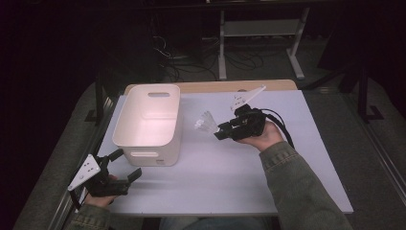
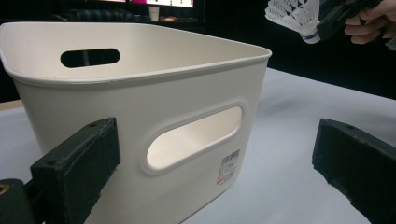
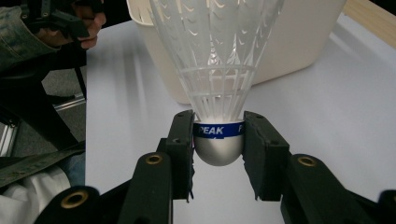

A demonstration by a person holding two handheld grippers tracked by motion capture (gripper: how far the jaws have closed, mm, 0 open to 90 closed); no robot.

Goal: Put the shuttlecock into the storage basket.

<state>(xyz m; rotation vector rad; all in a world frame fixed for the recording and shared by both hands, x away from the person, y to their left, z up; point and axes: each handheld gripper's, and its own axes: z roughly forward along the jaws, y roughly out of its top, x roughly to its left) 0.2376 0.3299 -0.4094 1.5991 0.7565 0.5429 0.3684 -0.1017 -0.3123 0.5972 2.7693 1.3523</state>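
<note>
A white plastic shuttlecock (image 3: 218, 70) with a silver cork and a blue band is clamped by its base in my right gripper (image 3: 218, 135), which is shut on it. In the high view that gripper (image 1: 221, 130) holds the shuttlecock (image 1: 205, 121) above the table, just right of a white bin (image 1: 148, 122). The shuttlecock (image 2: 294, 16) hangs at the top right of the left gripper view. My left gripper (image 1: 127, 165) rests open at the table's front left corner, its jaws wide apart and facing the bin's near wall (image 2: 187, 140).
The bin has handle cut-outs and looks empty inside. The white table (image 1: 239, 177) has a wooden strip along its far edge. A frame with legs (image 1: 261, 33) and cables stand on the dark floor beyond.
</note>
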